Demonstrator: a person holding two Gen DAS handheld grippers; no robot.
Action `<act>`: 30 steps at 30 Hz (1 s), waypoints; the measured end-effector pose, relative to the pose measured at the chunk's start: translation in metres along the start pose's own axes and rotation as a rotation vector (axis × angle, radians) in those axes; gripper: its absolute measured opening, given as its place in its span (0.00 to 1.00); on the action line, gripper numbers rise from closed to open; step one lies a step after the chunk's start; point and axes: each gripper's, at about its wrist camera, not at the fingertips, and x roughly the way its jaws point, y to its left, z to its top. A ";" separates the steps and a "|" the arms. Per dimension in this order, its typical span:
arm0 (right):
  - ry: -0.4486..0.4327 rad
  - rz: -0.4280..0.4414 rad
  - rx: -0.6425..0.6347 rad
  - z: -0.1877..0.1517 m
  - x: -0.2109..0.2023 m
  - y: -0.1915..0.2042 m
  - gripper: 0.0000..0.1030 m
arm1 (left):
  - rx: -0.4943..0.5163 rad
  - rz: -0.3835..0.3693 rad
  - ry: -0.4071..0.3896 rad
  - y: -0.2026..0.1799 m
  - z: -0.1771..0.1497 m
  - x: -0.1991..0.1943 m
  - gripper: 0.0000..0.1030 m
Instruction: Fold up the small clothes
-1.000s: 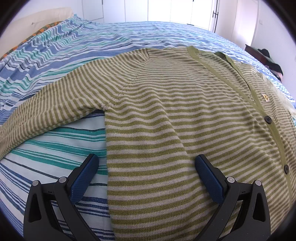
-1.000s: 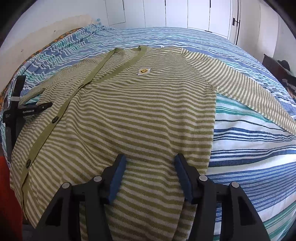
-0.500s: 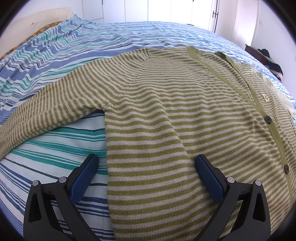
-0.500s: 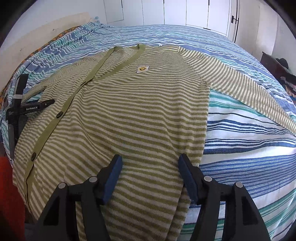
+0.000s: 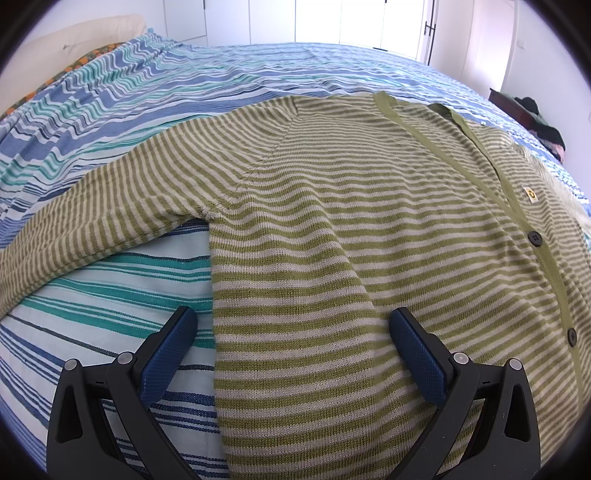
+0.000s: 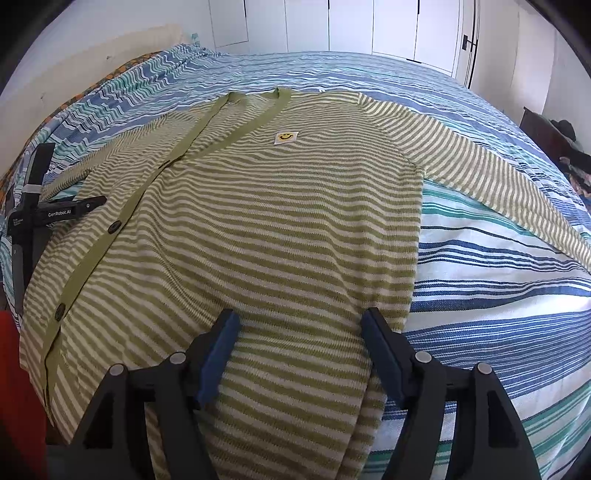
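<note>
A green-and-cream striped cardigan lies flat and buttoned on the striped bedspread, both sleeves spread out. My left gripper is open wide over the cardigan's lower left side; one finger is above the bedspread, the other above the knit. In the right wrist view my right gripper hovers over the lower right part of the cardigan. Its jaws are opening, and the pads do not press the fabric under them. A smiley patch marks the chest. The left gripper's black body shows at the far left.
The bedspread stretches well past the cardigan on all sides. A pillow lies at the head of the bed. Dark clothes are piled on furniture at the right. White wardrobe doors stand behind. Something red fills the lower left.
My right gripper's jaws have spread wider apart over the cardigan. The left gripper and the cardigan have not moved.
</note>
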 end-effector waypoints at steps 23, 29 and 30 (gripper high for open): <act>0.012 -0.037 -0.018 0.003 0.006 0.005 0.71 | 0.000 0.000 0.000 0.000 0.000 0.001 1.00; 0.017 -0.051 -0.018 0.003 0.007 0.007 0.71 | 0.000 0.000 0.000 0.000 0.000 0.001 1.00; 0.018 -0.052 -0.017 0.003 0.007 0.007 0.72 | 0.000 0.000 0.000 0.000 0.000 0.001 1.00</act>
